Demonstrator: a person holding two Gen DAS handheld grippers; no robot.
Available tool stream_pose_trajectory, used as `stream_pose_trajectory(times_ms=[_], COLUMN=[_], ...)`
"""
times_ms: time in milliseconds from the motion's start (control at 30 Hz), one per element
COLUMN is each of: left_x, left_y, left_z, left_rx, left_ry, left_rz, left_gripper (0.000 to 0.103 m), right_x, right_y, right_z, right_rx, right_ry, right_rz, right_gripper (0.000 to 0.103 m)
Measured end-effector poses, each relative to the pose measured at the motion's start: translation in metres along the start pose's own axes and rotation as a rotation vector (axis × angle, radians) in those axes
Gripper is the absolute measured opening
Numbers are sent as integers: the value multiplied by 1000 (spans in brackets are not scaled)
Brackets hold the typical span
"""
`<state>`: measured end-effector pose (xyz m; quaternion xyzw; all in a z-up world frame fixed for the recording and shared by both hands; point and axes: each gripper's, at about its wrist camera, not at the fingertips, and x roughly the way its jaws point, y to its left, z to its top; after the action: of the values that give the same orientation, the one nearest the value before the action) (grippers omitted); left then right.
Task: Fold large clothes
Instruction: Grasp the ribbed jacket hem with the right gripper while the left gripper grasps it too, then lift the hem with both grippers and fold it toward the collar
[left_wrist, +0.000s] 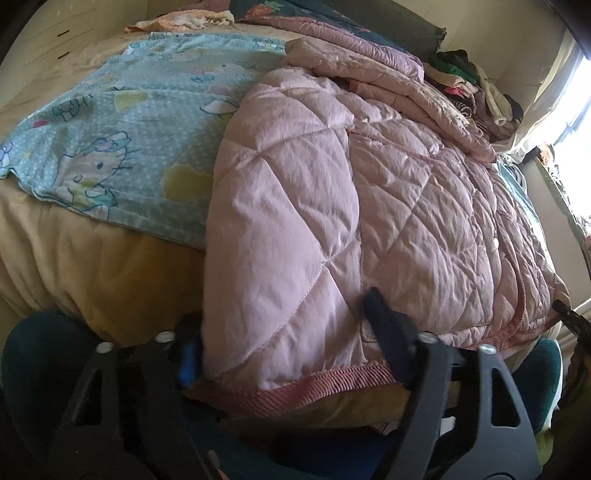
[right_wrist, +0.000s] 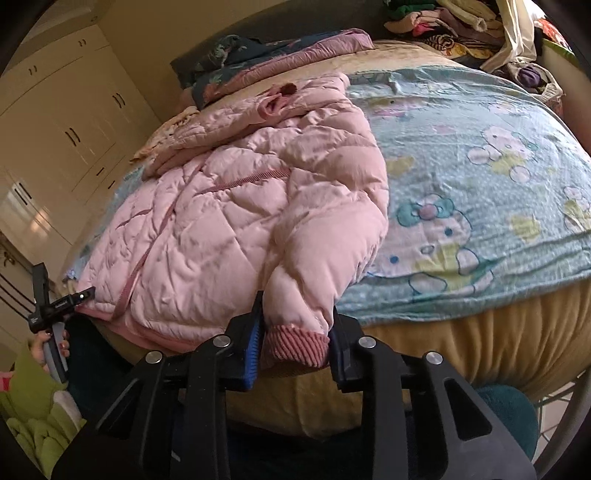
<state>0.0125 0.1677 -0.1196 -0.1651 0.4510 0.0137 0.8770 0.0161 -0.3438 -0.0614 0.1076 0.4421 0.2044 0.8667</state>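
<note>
A pink quilted jacket (left_wrist: 351, 206) lies front-up on the bed, zipper closed, hem at the near edge. My left gripper (left_wrist: 284, 332) stands wide open around the jacket's near sleeve and ribbed hem corner (left_wrist: 295, 391), one finger hidden behind the fabric. In the right wrist view the jacket (right_wrist: 221, 229) lies left of centre. My right gripper (right_wrist: 295, 343) has its jaws on either side of the other sleeve's ribbed cuff (right_wrist: 295, 343), closed against it. The left gripper (right_wrist: 62, 302) also shows at the jacket's far hem corner.
A blue cartoon-print sheet (right_wrist: 480, 192) covers the yellow bed (left_wrist: 92, 266). A pink duvet and dark pillows (left_wrist: 369, 33) lie at the head. A heap of clothes (right_wrist: 461, 22) sits at one side. White wardrobes (right_wrist: 66, 122) stand beyond.
</note>
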Motion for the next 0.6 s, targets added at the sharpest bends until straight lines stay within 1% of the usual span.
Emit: stream_pose_trajectory(times_ms=[67, 100, 133, 200, 267, 300, 400, 500, 600], left_x=[-4, -6, -8, -9, -11, -14, -24, -33, -40], left_y=[-4, -6, -9, -12, -14, -16, -23, -29, -33], left_z=[0, 1, 1, 1, 2, 4, 10, 20, 35], left_rx=[19, 30, 46, 60, 69, 77, 104, 126, 126], left_ry=[-11, -20, -33, -38, -48, -60, -101, -143, -179], left_rz=[6, 8, 10, 13, 14, 14, 23, 25, 4], left_gripper=[45, 38, 32, 27, 20, 17, 13, 11, 10], right_x=[5, 7, 10, 13, 12, 9, -4, -18, -30], right_y=[-1, -2, -3, -6, -8, -8, -3, 8, 17], right_z=[1, 0, -1, -5, -7, -6, -1, 10, 25], right_rx=[6, 8, 13, 33, 40, 41, 19, -29, -63], right_ry=[14, 22, 31, 28, 19, 4, -55, -114, -169], right_rz=[3, -1, 0, 27, 33, 32, 40, 31, 23], right_gripper=[31, 35, 36, 38, 34, 27, 20, 18, 17])
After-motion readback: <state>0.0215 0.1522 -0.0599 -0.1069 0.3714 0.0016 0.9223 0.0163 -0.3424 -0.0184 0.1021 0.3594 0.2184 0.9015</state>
